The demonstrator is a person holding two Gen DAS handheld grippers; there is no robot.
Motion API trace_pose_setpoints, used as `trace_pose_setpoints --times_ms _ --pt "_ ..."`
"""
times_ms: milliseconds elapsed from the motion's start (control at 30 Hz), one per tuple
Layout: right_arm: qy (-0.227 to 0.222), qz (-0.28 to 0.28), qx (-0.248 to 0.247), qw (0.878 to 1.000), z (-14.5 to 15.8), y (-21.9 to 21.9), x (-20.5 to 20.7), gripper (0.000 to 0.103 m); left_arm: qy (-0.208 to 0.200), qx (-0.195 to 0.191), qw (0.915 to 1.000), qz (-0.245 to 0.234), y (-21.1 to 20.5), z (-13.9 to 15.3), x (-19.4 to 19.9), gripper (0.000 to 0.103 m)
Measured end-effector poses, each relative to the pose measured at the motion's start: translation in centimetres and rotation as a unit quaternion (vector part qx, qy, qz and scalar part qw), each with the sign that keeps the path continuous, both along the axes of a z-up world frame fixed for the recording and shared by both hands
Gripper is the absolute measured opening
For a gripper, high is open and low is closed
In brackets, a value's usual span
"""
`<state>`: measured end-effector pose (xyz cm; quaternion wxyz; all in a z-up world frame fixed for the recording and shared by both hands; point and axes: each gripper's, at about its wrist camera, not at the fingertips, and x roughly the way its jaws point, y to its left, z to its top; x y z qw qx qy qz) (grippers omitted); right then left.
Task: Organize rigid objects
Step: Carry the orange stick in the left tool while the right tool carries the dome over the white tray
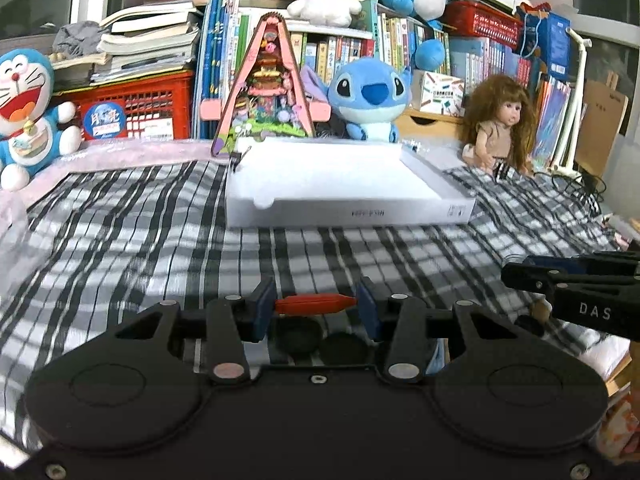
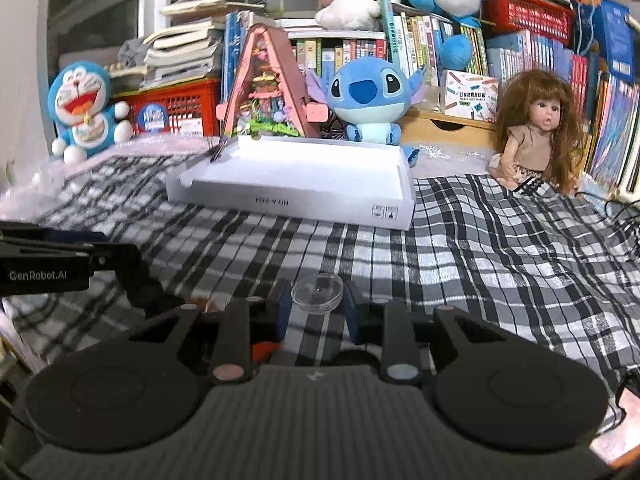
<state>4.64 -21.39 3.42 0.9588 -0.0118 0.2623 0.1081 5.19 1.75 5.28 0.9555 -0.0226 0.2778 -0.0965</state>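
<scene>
Over the near part of the black-and-white checked cloth (image 1: 420,256) the left gripper (image 1: 316,305) is holding a small red stick-shaped piece (image 1: 315,304) crosswise, its jaws clamped on the two ends between blue pads. Just to its right the right gripper (image 2: 316,302) is hovering with a clear round plastic dish (image 2: 317,289) sitting between its jaws, which are standing close on either side of the dish; whether they are actually pressing it cannot be told. In the left wrist view the right gripper's side is showing the letters "DAS", and in the right wrist view the left gripper's side is reading "GenRobot.AI". Farther back on the cloth a flat white box (image 2: 296,184) is lying, its front face carrying upside-down grey lettering too blurred to read and small handling symbols at the right end. Behind it a Stitch plush (image 2: 370,96) is sitting, with a pink triangular toy house (image 2: 266,88) to its left, a Doraemon plush (image 2: 86,108) at the far left corner, and a long-haired doll (image 2: 536,128) at the far right. A red crate (image 1: 132,108) is bearing a round blue label with Chinese characters.
</scene>
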Motion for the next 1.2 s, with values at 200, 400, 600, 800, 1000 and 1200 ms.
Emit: trace_pose_setpoints --times_ms 200,400,600,800,1000,1200 --pt "0.029 -0.010 0.042 0.999 2.3 -1.1 3.7 0.033 -0.009 0.000 1.0000 -0.001 -0.3 3.0 3.8 0.042" --pt "0.061 -0.021 0.082 0.995 4.2 -2.4 7.9 0.033 0.020 -0.028 0.9994 0.003 -0.6 5.1 9.1 0.042" --pt "0.089 -0.034 0.106 0.990 5.1 -3.1 11.9 0.033 0.057 -0.047 0.9970 0.021 -1.1 5.0 14.0 0.042" --pt "0.104 -0.049 0.091 0.989 5.1 -2.6 15.0 0.033 0.078 -0.053 0.9947 0.040 -1.7 3.7 17.2 0.042" --pt "0.132 -0.052 0.074 0.987 4.0 -1.5 17.5 0.033 0.104 -0.033 0.9923 0.059 -2.2 2.0 20.0 0.042" --pt "0.157 -0.065 0.071 0.983 2.9 -1.0 19.9 0.033 0.123 -0.025 0.9900 0.063 -2.4 0.5 21.7 0.042"
